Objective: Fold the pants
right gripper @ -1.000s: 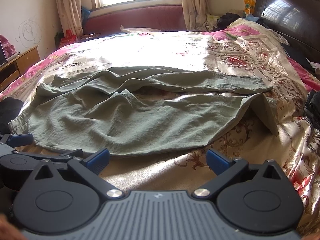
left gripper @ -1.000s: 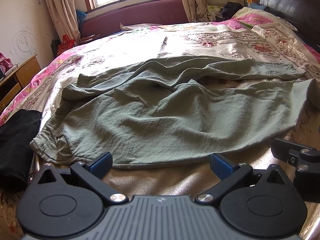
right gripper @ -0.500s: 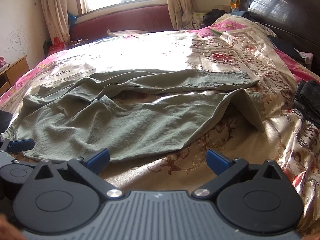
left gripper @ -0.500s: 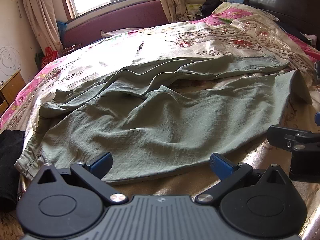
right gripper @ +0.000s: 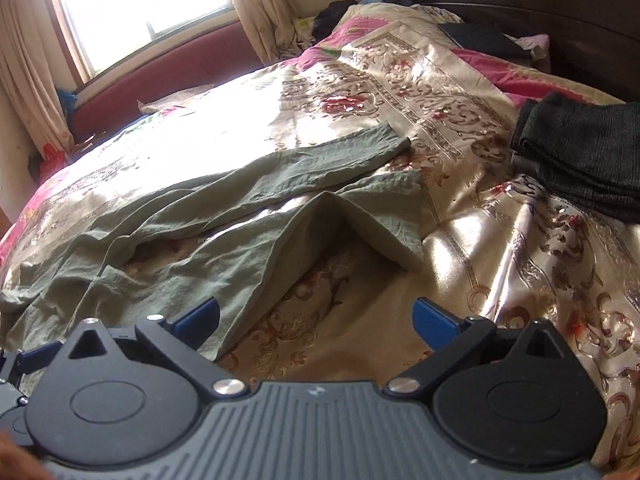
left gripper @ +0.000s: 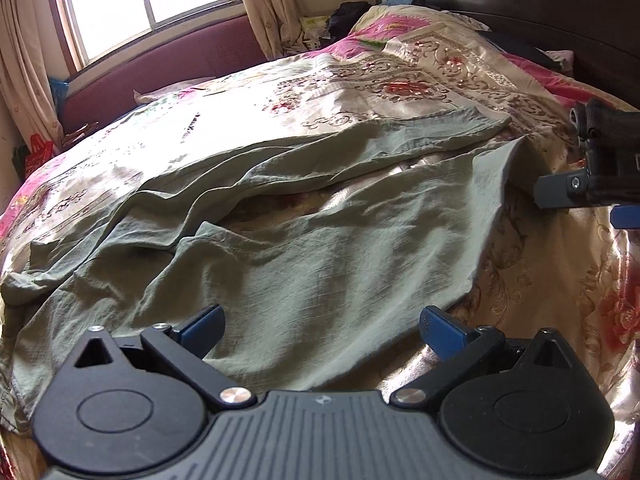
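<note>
Status: folding not yet begun, as far as I can judge.

The pants (left gripper: 304, 248) lie spread across the bed (left gripper: 360, 92), crosswise on the patterned bedspread (right gripper: 500, 248). I take the pants as my landmark. Both legs run toward the headboard (right gripper: 540, 4) side; the far leg (right gripper: 320, 164) lies fairly flat, the near leg (right gripper: 224, 256) is rumpled, with a strip of bedspread showing between the two. The near leg's cuff (right gripper: 384, 236) is turned over on itself into a small tent-like flap. The waist end (left gripper: 24, 292) is bunched at the opposite side, partly out of the left wrist view.

No leg is laid on the other; no crosswise fold exists. The only doubling is that accidental flap at the cuff, which I judge a wrinkle to undo, not a fold to keep.

My left tongs (left gripper: 322, 330) hang over the near edge of the pants, about mid-leg, spread wide, gripping nothing. My right tongs (right gripper: 316, 320) sit at the near edge of the pants toward the cuff, also spread wide and empty; the left blue fingertip (right gripper: 200, 316) is over the hem of the near leg, the right one over bare bedspread.

A dark folded garment (right gripper: 580, 160) lies beyond the cuffs, well apart from the pants.

Left to do, in my judgement: everything.
1. Flatten the cuff flap and the rumples.
2. Bring one leg onto the other.
3. Fold lengthwise, cuffs toward waist, likely more than once.

Progress estimate: start of the task, at the approach to the first grasp.
</note>
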Demonstrator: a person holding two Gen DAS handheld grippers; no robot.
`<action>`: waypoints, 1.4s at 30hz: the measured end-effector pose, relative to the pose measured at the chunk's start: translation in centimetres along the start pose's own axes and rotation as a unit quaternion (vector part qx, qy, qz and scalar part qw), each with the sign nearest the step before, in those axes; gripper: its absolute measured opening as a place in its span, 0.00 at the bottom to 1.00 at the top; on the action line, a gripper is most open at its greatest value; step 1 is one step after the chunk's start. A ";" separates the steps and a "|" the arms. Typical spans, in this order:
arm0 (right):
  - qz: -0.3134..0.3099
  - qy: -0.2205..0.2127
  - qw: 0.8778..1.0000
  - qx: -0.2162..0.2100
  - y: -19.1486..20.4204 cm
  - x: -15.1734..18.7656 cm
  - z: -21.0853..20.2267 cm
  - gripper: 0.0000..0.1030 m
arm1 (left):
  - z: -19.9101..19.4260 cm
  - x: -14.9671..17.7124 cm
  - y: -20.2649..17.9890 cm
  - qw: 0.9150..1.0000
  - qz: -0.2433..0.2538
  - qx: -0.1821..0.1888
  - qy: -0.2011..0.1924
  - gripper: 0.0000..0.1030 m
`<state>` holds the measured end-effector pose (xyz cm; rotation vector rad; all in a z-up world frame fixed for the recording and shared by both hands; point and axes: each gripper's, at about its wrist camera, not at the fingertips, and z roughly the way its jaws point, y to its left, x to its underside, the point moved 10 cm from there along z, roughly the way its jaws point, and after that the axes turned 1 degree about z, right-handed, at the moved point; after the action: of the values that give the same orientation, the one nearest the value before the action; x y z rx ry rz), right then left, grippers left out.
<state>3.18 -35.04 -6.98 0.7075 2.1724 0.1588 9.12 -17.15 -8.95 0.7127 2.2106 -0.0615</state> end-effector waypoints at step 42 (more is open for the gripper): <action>0.294 -0.006 0.953 -0.070 -11.8 -3.1 4.7 0.15 | 3.0 0.4 -7.2 0.993 0.087 0.080 0.011 1.00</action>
<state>3.12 -47.12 -11.91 1.2499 1.8557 0.6072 7.28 -23.84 -12.62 0.9960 2.1725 -0.1461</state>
